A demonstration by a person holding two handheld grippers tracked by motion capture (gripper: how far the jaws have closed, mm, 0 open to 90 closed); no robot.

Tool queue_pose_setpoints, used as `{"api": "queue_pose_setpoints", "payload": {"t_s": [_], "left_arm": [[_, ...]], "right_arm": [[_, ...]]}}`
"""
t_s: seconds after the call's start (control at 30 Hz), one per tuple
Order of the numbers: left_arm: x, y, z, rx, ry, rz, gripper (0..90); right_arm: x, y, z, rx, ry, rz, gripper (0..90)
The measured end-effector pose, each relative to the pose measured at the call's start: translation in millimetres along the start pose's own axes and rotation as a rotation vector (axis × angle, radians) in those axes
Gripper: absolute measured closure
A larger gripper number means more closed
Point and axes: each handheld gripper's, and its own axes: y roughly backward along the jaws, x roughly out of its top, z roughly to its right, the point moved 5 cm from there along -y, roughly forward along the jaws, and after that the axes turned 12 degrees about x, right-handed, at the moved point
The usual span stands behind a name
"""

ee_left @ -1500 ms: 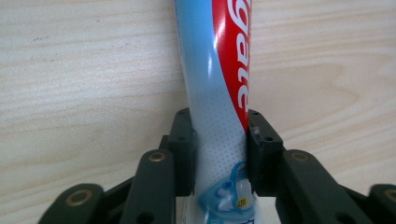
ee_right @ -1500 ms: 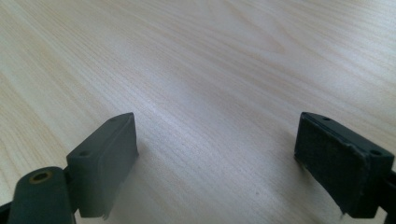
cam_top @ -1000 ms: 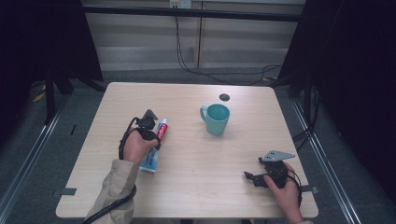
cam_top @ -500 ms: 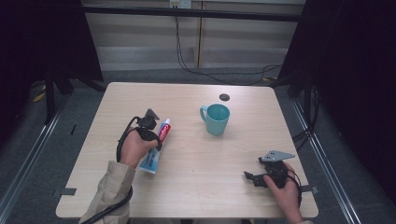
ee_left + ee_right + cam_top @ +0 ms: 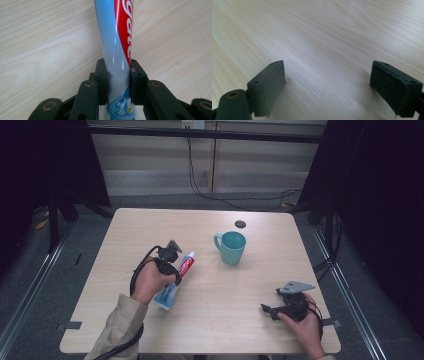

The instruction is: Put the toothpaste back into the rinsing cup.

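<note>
A blue-and-white toothpaste tube (image 5: 185, 265) with red lettering lies slanted at the table's middle left, cap end toward the mug. My left gripper (image 5: 174, 274) is shut on it about midway along. In the left gripper view both jaws pinch the tube (image 5: 112, 37) on either side, the gripper (image 5: 118, 75) looking along it over the wood. A teal mug (image 5: 233, 248) stands upright right of the tube, handle to the left. My right gripper (image 5: 266, 309) rests near the front right corner, jaws pointing left. It stands open (image 5: 328, 85) over bare wood.
A small dark disc (image 5: 240, 224) lies behind the mug. The light wooden table (image 5: 125, 235) is ringed by dark floor, rails and black curtains. Cables trail from both grippers off the front edge.
My left hand has carried the toothpaste tube a little to the right, toward the mug. The right hand and its gripper have stayed put.
</note>
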Motion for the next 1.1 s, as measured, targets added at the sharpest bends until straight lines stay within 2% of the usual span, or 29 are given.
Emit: {"api": "queue_pose_setpoints", "payload": {"t_s": [0.07,0.17,0.23,0.37,0.5,0.6,0.67,0.7,0.8,0.9,1.07,1.1], "left_arm": [[0.4,1.6,3.1,-0.003,-0.029,-0.007,73.1],[1.9,3.8,7.2,-0.005,-0.049,0.004,73.1],[2.3,4.7,9.8,-0.006,-0.066,0.0,73.1],[2.5,6.0,16.5,-0.016,-0.096,-0.011,73.1],[4.4,7.5,23.0,-0.013,-0.136,-0.014,73.1],[5.8,8.6,27.2,-0.031,-0.14,-0.022,73.1],[6.8,9.8,31.1,-0.029,-0.178,-0.026,73.1],[7.0,10.0,32.3,-0.027,-0.183,-0.025,73.1],[7.8,10.5,37.0,-0.036,-0.202,-0.018,73.1],[8.6,11.4,42.0,-0.048,-0.226,-0.018,73.1],[11.1,14.2,50.2,-0.057,-0.261,-0.026,73.1],[11.6,14.3,52.4,-0.058,-0.256,-0.019,73.1]], "right_arm": [[1.3,-0.2,-0.2,0.011,0.015,-0.013,12.5],[5.9,0.5,-2.7,0.014,0.062,-0.045,13.4],[12.3,-0.3,-5.5,0.043,0.091,-0.046,14.0],[31.7,0.8,-13.4,0.051,0.176,-0.072,14.0],[55.3,-1.3,-21.6,0.053,0.3,-0.118,14.5],[66.9,-4.9,-25.7,0.076,0.38,-0.131,16.6],[74.8,-8.2,-28.7,0.087,0.422,-0.148,16.8],[79.5,-9.8,-30.2,0.09,0.454,-0.158,17.7],[88.7,-12.8,-33.2,0.102,0.5,-0.179,18.3],[97.9,-15.0,-37.3,0.098,0.567,-0.191,18.8],[111.4,-17.9,-45.2,0.105,0.632,-0.2,19.8],[114.1,-18.9,-46.4,0.105,0.648,-0.202,19.9]]}}
